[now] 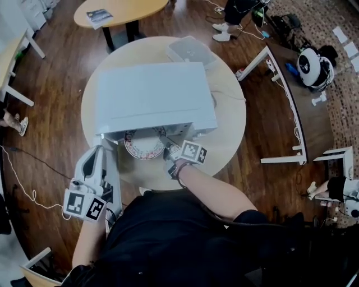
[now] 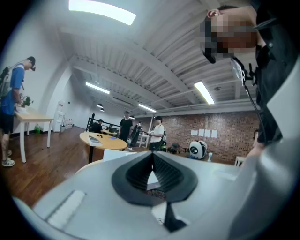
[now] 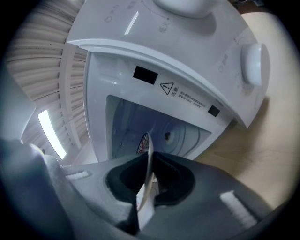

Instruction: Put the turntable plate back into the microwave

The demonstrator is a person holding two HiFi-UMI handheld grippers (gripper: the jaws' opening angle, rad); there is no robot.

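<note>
Turntable plate (image 1: pixel 145 144) at microwave (image 1: pixel 154 98) mouth, rim pinched in R claw (image 3: pixel 149 164); L claw (image 2: pixel 152 161) closed, empty. Risk: thin edge grip slips & plate clips opening.

A round pale wooden counter (image 1: pixel 230 115) stands on a dark plank floor (image 1: pixel 56 84). A flat white box (image 1: pixel 190 50) lies at the counter's far edge. Beyond it is an oval wooden table (image 1: pixel 134 8) with a booklet (image 1: pixel 100 17) on top. To the right are a white desk frame (image 1: pixel 283 84) and a round white-and-black device (image 1: pixel 310 64) on a patterned carpet (image 1: pixel 336 106). A thin white cable (image 1: pixel 19 182) trails over the floor at left. Several people (image 2: pixel 125 124) stand before a brick wall (image 2: pixel 225 136), under strip lights (image 2: pixel 101 10).
</note>
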